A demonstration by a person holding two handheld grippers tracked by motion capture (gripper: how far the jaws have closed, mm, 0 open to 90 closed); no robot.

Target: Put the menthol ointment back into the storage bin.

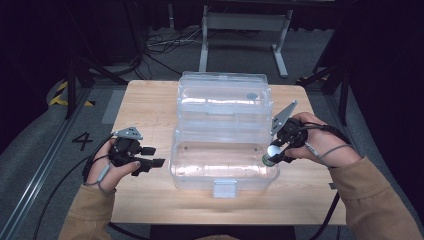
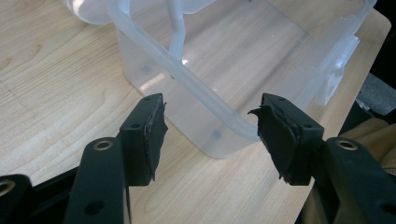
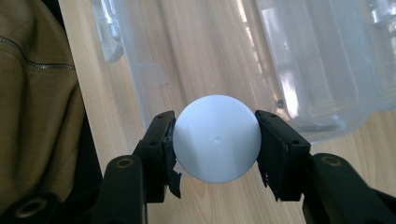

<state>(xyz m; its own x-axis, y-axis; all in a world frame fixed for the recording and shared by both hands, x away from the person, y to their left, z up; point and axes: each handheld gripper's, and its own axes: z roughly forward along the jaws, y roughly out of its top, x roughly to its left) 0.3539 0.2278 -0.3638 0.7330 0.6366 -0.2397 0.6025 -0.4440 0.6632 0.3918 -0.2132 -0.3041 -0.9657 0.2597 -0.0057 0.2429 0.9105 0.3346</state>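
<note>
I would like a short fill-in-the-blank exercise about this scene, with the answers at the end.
1. The right tongs are shut on a round white ____.
2. The left tongs are ____ and hold nothing.
3. The clear plastic box stands on a ____ table.
4. The lid of the box is ____.

Answers: cap; open; wooden; open

White round cap (image 3: 216, 138) over open clear box (image 1: 190, 167)

Numeral "4" (image 1: 82, 140) marked on grey floor (image 1: 35, 150).
</note>
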